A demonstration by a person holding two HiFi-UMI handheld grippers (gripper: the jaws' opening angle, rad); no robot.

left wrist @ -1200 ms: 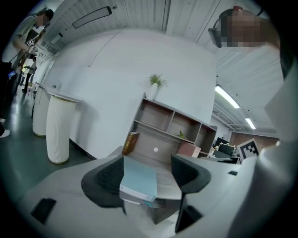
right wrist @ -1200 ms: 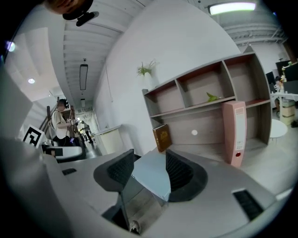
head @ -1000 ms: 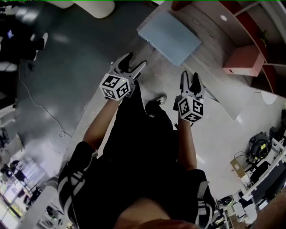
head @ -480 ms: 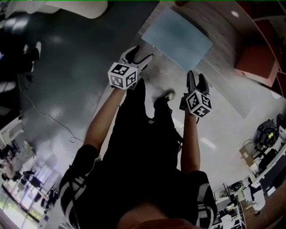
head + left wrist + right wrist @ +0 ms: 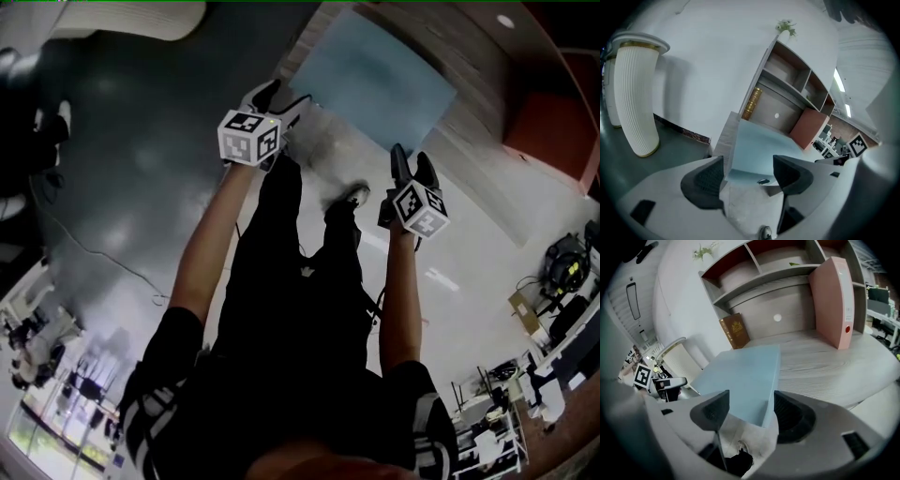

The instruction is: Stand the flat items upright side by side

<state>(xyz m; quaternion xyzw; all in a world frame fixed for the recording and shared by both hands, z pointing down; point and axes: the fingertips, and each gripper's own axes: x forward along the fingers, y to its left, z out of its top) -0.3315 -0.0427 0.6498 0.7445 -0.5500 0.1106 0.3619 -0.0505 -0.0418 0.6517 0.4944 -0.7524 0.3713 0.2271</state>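
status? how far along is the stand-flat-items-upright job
Looks done: pink binder stands upright; brown book stands at the back. In hand: nothing. The left gripper and right gripper are open and empty, the right's jaws have just been opening, both facing the blue folder. Remaining: that folder lies flat; likely grip it and stand it beside the binder.

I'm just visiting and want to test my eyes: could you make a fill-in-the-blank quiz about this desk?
The light blue folder lies ____ on the desk.
The pink binder stands ____.
The book beside the wall is ____.
Missing words: flat; upright; brown.
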